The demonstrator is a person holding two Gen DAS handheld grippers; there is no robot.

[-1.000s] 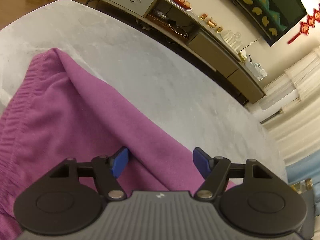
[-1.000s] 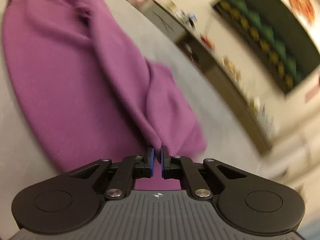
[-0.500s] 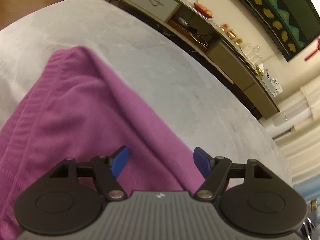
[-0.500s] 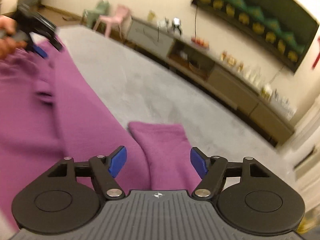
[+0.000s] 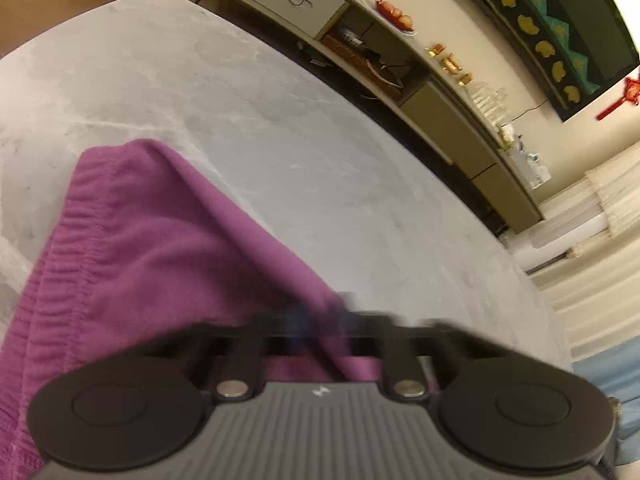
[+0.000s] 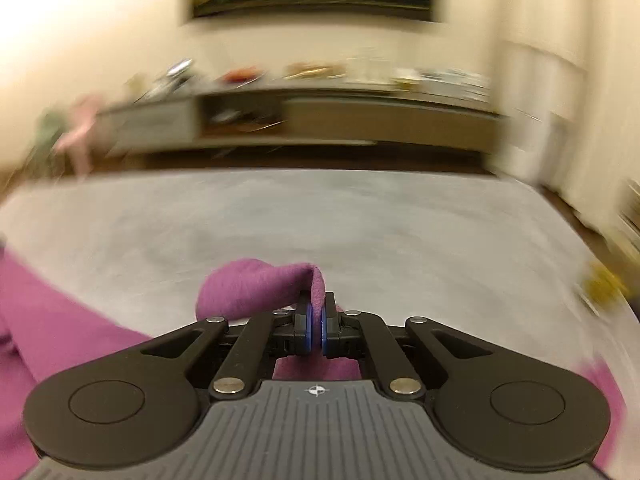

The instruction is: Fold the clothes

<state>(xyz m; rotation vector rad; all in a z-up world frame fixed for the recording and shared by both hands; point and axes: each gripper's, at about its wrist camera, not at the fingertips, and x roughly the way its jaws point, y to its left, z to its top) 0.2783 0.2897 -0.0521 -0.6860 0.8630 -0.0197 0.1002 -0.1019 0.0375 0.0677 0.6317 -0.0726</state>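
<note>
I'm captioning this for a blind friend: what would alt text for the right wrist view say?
The right gripper, jaws shut, pinches a fold of a purple garment over a grey table. More purple cloth lies at the lower left; behind, a blurred sideboard stands against a cream wall.
</note>
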